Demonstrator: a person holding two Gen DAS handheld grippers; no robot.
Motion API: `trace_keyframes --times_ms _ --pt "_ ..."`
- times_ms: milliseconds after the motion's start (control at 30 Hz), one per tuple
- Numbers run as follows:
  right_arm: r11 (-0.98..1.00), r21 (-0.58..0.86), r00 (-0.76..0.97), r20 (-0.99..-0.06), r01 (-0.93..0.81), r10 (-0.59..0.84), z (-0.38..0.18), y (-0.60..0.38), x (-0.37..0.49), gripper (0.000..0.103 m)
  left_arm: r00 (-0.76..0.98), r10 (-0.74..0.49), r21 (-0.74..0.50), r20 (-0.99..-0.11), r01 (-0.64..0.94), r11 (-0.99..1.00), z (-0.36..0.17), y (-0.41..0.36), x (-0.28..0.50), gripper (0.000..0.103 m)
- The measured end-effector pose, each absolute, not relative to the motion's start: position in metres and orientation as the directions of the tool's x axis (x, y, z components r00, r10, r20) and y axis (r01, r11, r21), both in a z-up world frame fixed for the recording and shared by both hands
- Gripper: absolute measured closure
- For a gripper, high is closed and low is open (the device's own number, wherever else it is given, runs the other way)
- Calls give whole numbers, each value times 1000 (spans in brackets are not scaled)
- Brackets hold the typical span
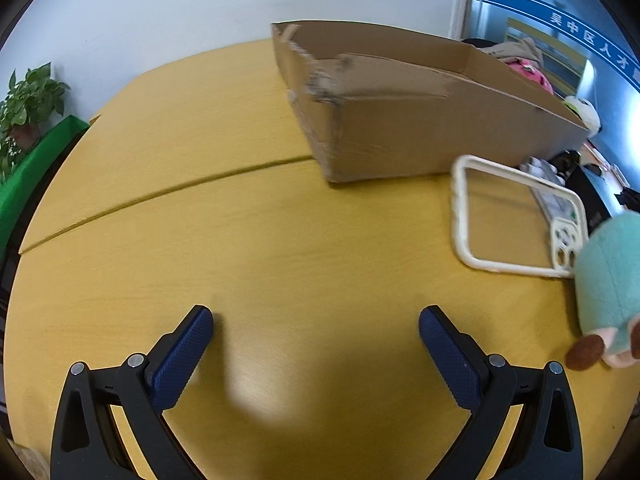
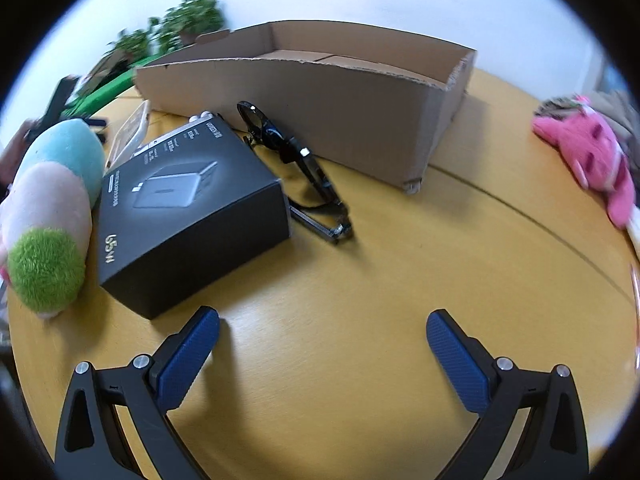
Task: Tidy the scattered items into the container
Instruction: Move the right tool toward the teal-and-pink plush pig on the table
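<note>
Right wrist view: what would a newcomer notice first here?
The open cardboard box at the back of the yellow table, nothing visible inside. Left of centre lies a black carton with dark sunglasses between it and the box, and a pastel plush at its left. A pink plush lies far right.
</note>
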State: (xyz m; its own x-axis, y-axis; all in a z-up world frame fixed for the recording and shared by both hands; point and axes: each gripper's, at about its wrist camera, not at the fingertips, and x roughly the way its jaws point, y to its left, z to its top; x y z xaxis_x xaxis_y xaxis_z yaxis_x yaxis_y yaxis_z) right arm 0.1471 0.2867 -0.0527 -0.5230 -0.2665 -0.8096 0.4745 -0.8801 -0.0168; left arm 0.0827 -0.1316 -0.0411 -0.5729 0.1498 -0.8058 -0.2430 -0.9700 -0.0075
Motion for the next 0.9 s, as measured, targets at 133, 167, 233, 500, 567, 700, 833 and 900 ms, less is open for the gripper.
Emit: trace_keyframes --times_ms 133,167,233,500,567,700,833,900 --pt "-903 -13 -535 -809 429 -243 -53 282 157 0 -574 145 -8 -806 -235 -972 -39 -105 96 0" --pt "-914 -12 -541 -809 406 -230 -53 281 158 0 -576 139 -7 -805 -225 -974 -39 -99 99 0" --pt "-933 -9 -553 -808 359 -205 -53 279 161 0 -583 123 -3 -803 -204 -979 -39 -91 106 0" --pt "-952 98 -693 -665 289 -279 5 271 205 1 -777 85 -29 -624 -85 -996 40 -55 170 0" --pt "-944 135 -727 -609 300 -318 30 265 213 1 -782 131 -97 -610 -90 -991 61 -48 179 0" --pt "-919 159 -746 -542 362 -387 62 241 221 1 -779 197 -166 -596 -120 -979 88 -31 191 0" --pt "-883 112 -720 -536 456 -440 67 200 236 1 -769 218 -186 -601 -131 -974 91 -9 192 0" --pt "-860 113 -690 -550 497 -471 62 180 242 1 -757 237 -206 -609 -137 -969 87 0 192 0"
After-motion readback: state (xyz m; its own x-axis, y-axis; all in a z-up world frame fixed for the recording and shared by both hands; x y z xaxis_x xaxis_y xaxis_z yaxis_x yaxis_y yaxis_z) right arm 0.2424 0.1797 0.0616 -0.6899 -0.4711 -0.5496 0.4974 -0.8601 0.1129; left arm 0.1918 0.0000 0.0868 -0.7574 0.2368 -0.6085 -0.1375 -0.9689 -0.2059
